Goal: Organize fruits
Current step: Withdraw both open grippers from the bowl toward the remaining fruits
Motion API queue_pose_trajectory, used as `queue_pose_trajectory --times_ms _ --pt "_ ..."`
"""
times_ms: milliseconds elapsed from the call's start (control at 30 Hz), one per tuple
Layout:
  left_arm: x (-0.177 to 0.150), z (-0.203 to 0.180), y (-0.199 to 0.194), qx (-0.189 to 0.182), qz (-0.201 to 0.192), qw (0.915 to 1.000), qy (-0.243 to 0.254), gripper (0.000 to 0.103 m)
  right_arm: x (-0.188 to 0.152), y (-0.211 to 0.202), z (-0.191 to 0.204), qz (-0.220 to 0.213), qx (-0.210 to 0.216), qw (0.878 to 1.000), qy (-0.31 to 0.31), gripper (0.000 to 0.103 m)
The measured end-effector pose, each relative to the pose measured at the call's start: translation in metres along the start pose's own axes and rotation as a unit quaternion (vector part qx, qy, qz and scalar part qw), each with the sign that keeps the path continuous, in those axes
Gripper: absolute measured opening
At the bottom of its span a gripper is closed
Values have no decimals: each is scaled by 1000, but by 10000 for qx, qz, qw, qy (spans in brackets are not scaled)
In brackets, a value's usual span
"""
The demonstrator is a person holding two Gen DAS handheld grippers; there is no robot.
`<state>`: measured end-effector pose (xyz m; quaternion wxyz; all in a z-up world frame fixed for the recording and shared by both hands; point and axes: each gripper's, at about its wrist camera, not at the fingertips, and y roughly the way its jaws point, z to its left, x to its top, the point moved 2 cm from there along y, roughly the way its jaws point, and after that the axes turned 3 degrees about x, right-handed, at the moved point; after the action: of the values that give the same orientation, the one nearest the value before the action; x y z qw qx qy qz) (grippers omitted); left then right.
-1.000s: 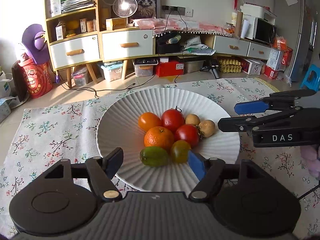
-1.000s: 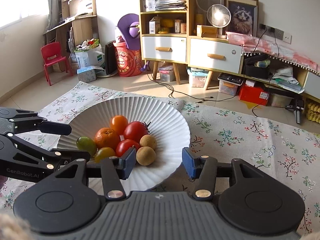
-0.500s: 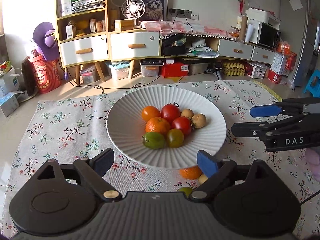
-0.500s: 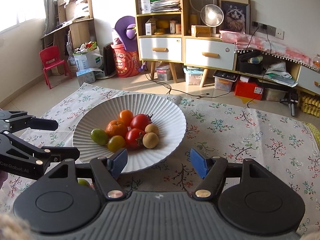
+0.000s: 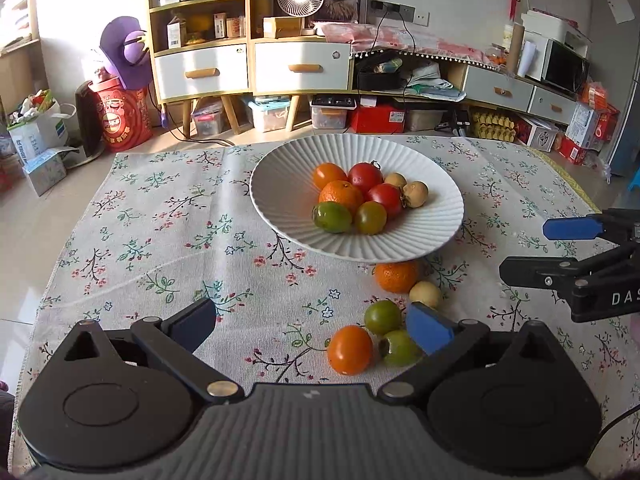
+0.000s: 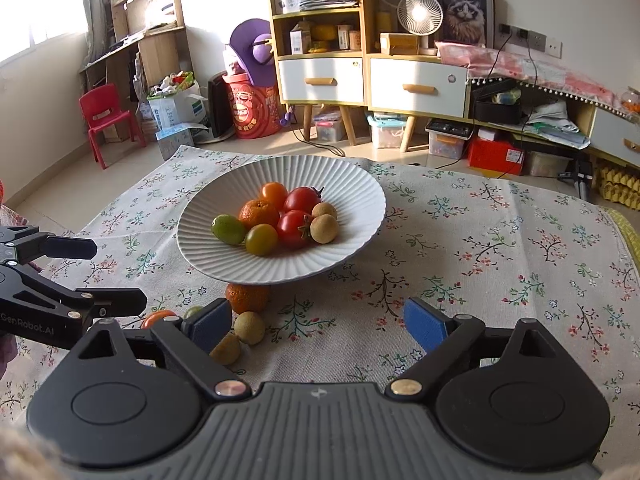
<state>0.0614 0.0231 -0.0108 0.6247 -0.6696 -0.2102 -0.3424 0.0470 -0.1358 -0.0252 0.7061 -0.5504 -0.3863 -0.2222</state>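
Observation:
A white ribbed bowl (image 5: 288, 216) (image 6: 360, 200) on the floral tablecloth holds several small fruits: oranges, red tomatoes, green and yellow tomatoes, longans. Loose fruits lie in front of it: a mandarin (image 5: 396, 276) (image 6: 247, 298), a longan (image 5: 426, 294) (image 6: 249, 327), two green tomatoes (image 5: 382, 317), an orange tomato (image 5: 350, 349) (image 6: 157, 317). My left gripper (image 5: 312, 326) is open and empty, its right finger beside the loose fruits. My right gripper (image 6: 318, 322) is open and empty, right of the loose fruits; it also shows in the left wrist view (image 5: 548, 248).
The floral tablecloth (image 5: 160, 248) covers the table to its edges. Behind stand wooden cabinets with white drawers (image 5: 248, 64), storage boxes, a red barrel (image 5: 122, 118) and a red child's chair (image 6: 104, 114) on the floor.
Both grippers have pulled back from the bowl toward me. The loose fruits in front of the bowl have come into view.

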Motion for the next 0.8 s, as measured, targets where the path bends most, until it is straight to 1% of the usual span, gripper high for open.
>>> queue_pose_trajectory --times_ms 200,333,600,800 --pt "-24 7 2 45 134 9997 -197 93 -17 -2 6 63 -34 10000 0 95" --pt "-38 8 6 48 204 9997 -131 93 -28 -3 12 101 -46 9998 -190 96" --pt "-48 7 19 37 51 9998 -169 93 -41 3 20 132 -43 9990 -414 96" --pt "-49 1 25 21 -206 9998 -1 93 -42 12 19 104 -115 9988 -467 96"
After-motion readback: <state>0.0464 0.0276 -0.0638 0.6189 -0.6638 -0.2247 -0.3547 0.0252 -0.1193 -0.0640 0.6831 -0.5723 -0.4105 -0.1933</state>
